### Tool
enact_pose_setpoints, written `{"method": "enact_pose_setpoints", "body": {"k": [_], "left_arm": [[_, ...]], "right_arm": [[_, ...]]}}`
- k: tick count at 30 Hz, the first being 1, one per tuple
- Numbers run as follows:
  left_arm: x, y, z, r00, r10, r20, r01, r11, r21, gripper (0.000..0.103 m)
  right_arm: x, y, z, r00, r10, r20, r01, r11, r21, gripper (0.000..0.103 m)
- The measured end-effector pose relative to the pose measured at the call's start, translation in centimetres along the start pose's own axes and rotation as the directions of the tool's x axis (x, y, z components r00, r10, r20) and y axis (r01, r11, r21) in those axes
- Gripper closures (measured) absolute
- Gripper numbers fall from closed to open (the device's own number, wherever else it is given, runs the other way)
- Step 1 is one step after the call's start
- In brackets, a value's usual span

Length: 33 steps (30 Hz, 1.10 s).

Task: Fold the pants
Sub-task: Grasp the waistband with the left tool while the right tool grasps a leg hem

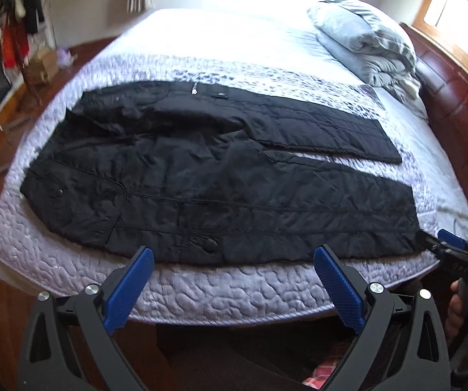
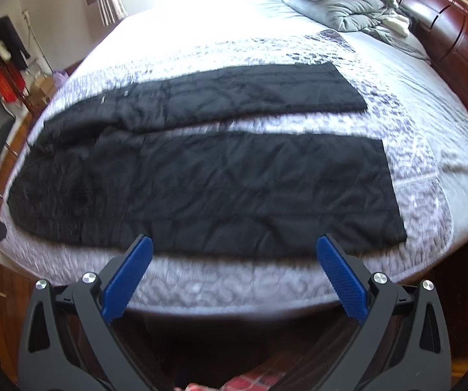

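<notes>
Black pants (image 1: 220,176): spread flat on bed (image 1: 234,290), legs apart.
Left gripper (image 1: 234,260): wide open, empty.
Right gripper (image 2: 234,251): wide open, empty.
Tip: pinch near-leg edge at both ends, then fold across evenly.

The pants (image 1: 220,176) are black quilted cloth, matt and creased, with dull round snaps. Beneath them the bedcover (image 1: 220,286) is pale lilac quilted cloth with a faint sheen and a puffy stitched pattern. Beyond the pants, a grey duvet (image 1: 364,39) looks soft and matt. Beside it the headboard (image 1: 455,97) is glossy reddish wood. The left gripper (image 1: 234,260) has matt black plastic arms, ribbed blue pads (image 1: 335,280) and shiny metal screws, like the right gripper (image 2: 234,251).
</notes>
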State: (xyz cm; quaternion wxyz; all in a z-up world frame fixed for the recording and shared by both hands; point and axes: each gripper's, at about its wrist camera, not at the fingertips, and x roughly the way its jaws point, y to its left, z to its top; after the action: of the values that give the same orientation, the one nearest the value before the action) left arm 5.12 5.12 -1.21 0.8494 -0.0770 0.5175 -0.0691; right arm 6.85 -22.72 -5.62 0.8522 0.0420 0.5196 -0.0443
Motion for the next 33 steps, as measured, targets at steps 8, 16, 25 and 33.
{"method": "enact_pose_setpoints", "body": {"k": [8, 16, 25, 33], "left_arm": [[5.9, 17.6, 13.2, 0.995, -0.031, -0.095, -0.001, 0.947, -0.32, 0.004], [16.6, 34.2, 23.3, 0.968, -0.057, -0.246, -0.107, 0.79, -0.604, 0.004], [24.8, 37.0, 25.4, 0.919, -0.022, -0.394, -0.247, 0.747, -0.617, 0.004], [25.2, 32.3, 26.4, 0.928, -0.005, -0.373, -0.204, 0.831, -0.518, 0.066]], "right_arm": [[5.3, -10.1, 14.4, 0.997, 0.079, -0.025, -0.078, 0.996, 0.054, 0.002], [15.9, -18.7, 22.4, 0.987, -0.002, -0.159, 0.024, 0.99, 0.136, 0.002], [21.7, -22.8, 24.0, 0.977, 0.023, -0.213, 0.027, 0.974, 0.227, 0.002], [24.8, -22.0, 26.0, 0.973, -0.001, -0.231, 0.045, 0.982, 0.185, 0.002]]}}
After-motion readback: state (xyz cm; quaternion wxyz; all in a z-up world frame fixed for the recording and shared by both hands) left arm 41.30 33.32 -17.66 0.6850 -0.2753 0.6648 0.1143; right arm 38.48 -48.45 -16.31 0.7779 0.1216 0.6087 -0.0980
